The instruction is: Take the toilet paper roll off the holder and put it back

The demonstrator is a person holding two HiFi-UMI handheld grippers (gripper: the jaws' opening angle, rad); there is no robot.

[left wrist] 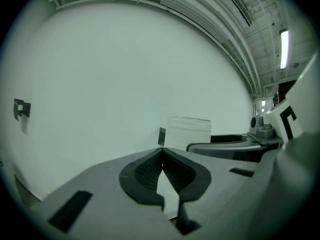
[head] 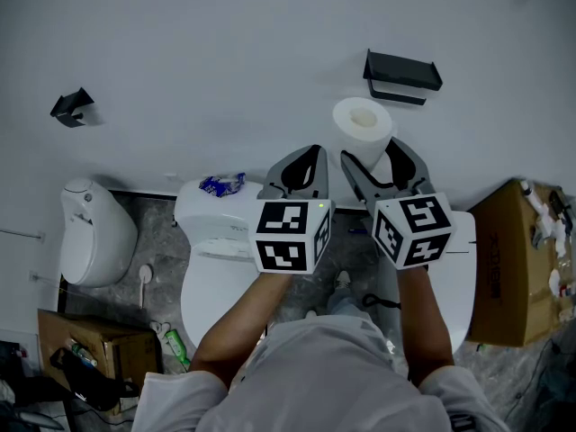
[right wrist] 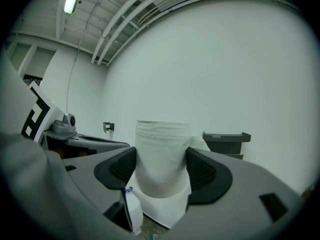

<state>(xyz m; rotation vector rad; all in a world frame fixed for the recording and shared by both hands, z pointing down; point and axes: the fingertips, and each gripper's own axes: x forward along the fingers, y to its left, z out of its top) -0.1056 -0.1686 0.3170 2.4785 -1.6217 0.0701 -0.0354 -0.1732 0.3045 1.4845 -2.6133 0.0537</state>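
Note:
The white toilet paper roll (head: 362,126) stands upright between the pads of my right gripper (head: 373,157), which is shut on its lower part. In the right gripper view the roll (right wrist: 162,154) fills the gap between the jaws of that gripper (right wrist: 161,171), with a loose sheet hanging below. The black wall holder (head: 402,74) is just up and to the right of the roll, bare; it shows as holder (right wrist: 226,140) behind the roll. My left gripper (head: 304,156) is beside the right one, shut on nothing, tips touching (left wrist: 161,152). From there the roll (left wrist: 187,132) is seen to the right.
A small black wall hook (head: 72,106) sits far left. Below are a white toilet (head: 216,241) with a blue packet (head: 221,184) on its tank, another toilet (head: 94,232) at left, a cardboard box (head: 513,264) at right and a second box (head: 85,349) lower left.

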